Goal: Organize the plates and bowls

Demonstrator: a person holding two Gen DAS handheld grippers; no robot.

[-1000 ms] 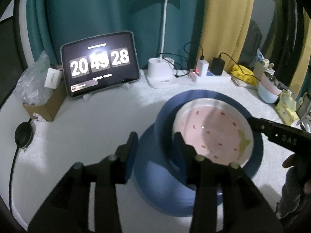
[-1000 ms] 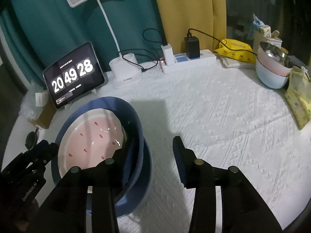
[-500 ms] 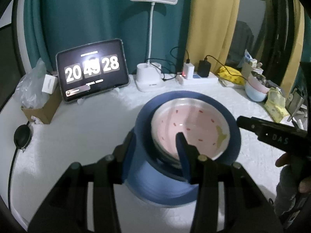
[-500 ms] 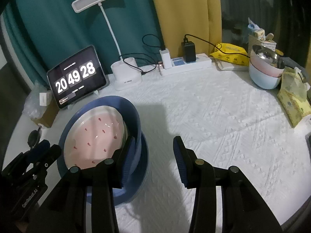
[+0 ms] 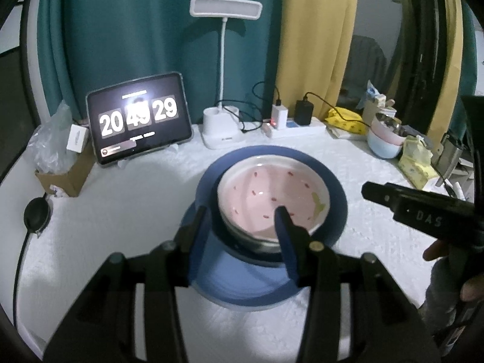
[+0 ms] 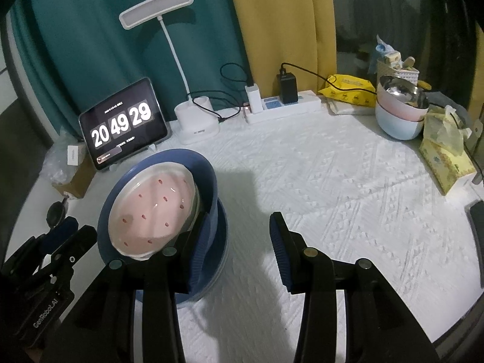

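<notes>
On the white tablecloth a wide blue bowl (image 5: 332, 187) stands on a blue plate (image 5: 236, 284). A pink dish with red specks (image 5: 272, 193) lies inside it, with a metal rim showing under its near edge. My left gripper (image 5: 239, 224) is open. One finger is outside the bowl's near wall and the other hangs over the pink dish, with neither pad pressing. The right wrist view shows the same blue bowl (image 6: 208, 175) and pink dish (image 6: 151, 205). My right gripper (image 6: 240, 233) is open just right of the bowl, with only cloth between its fingers.
A stack of pale blue, pink and metal bowls (image 6: 399, 112) stands at the back right beside a tissue pack (image 6: 444, 157). Along the back are a tablet clock (image 6: 124, 127), a desk lamp (image 6: 196, 124) and a power strip (image 6: 284, 103). A cardboard box (image 5: 66, 178) sits at the left.
Both grippers have drawn back and up from the stacked dishes, which look smaller and have stayed on the table. The clock has ticked from 28 to 29.
</notes>
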